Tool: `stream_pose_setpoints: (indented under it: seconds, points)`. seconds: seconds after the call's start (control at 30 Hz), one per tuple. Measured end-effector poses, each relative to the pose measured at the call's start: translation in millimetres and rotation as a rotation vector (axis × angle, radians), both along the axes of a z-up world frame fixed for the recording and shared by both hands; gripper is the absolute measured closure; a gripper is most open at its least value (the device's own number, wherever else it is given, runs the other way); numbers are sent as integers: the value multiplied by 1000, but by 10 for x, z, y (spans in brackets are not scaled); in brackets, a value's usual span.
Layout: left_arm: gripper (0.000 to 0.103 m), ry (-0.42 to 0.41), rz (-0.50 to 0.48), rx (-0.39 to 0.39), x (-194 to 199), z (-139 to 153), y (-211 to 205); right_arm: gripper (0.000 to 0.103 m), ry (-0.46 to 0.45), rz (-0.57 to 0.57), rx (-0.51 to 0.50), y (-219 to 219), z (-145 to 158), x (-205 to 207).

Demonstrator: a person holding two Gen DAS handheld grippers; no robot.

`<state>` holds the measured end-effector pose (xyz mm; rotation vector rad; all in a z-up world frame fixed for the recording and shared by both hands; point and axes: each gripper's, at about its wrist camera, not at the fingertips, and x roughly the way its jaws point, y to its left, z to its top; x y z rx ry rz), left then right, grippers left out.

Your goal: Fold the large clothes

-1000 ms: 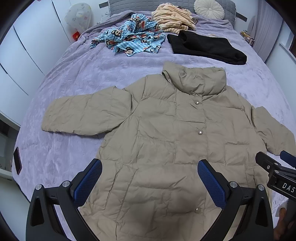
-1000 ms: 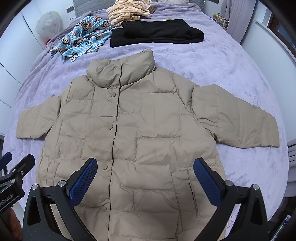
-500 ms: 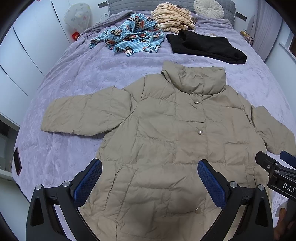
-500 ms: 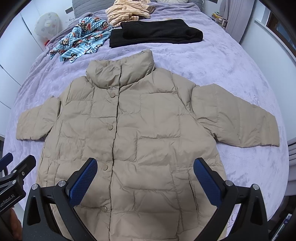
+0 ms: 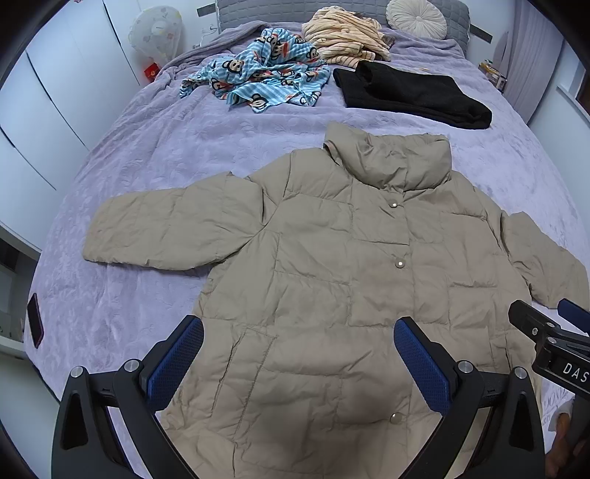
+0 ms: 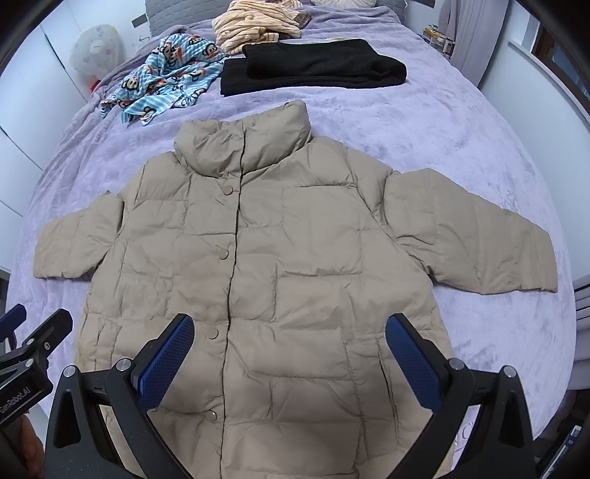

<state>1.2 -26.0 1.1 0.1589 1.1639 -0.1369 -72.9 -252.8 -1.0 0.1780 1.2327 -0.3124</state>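
Observation:
A beige puffer jacket (image 5: 332, 265) lies flat and buttoned on the purple bedspread, collar away from me, both sleeves spread out to the sides. It also fills the right wrist view (image 6: 258, 258). My left gripper (image 5: 298, 350) is open and empty, hovering over the jacket's lower left half. My right gripper (image 6: 289, 346) is open and empty, hovering over the lower right half. The right gripper's tip shows at the right edge of the left wrist view (image 5: 545, 331).
A folded black garment (image 5: 413, 95), a blue cartoon-print garment (image 5: 265, 77) and a striped cream garment (image 5: 343, 37) lie at the far end of the bed (image 5: 166, 147). A round cushion (image 5: 415, 16) sits by the headboard. White wardrobes stand on the left.
Both views have shifted very slightly; the jacket and grippers stay as they were.

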Motion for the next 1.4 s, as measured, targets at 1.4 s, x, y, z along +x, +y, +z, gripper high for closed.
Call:
stream_pose_setpoints:
  seconds: [1.4]
  points:
    - [0,34,-17,1,50,-54,-1,0,20,-27,-2,-53,-78,17]
